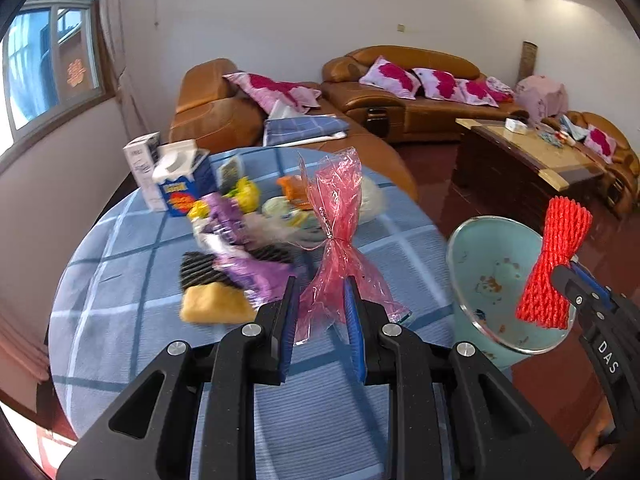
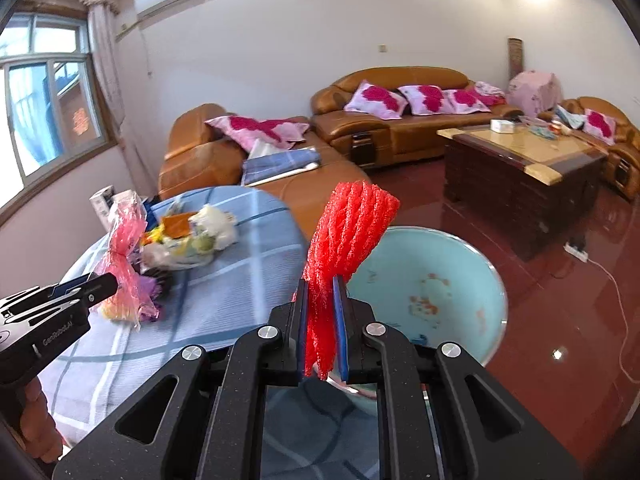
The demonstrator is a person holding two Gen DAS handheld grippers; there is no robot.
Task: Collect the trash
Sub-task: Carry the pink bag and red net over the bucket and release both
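Carry step — left gripper (image 1: 322,304) clamps pink wrapper (image 1: 338,224), right gripper (image 2: 320,312) red net (image 2: 344,248); next: release both over basin (image 2: 460,256).

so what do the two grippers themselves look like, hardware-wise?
Both alike: matte black linkage bodies with silver pivot bolts and flat blue pads lining the fingers. The left gripper side reads "GenRobot.AI"; the right gripper side shows "DAS". No cables visible. Bare hands hold them.

pink wrapper (image 1: 340,240) upright, red foam net (image 2: 344,248) upright
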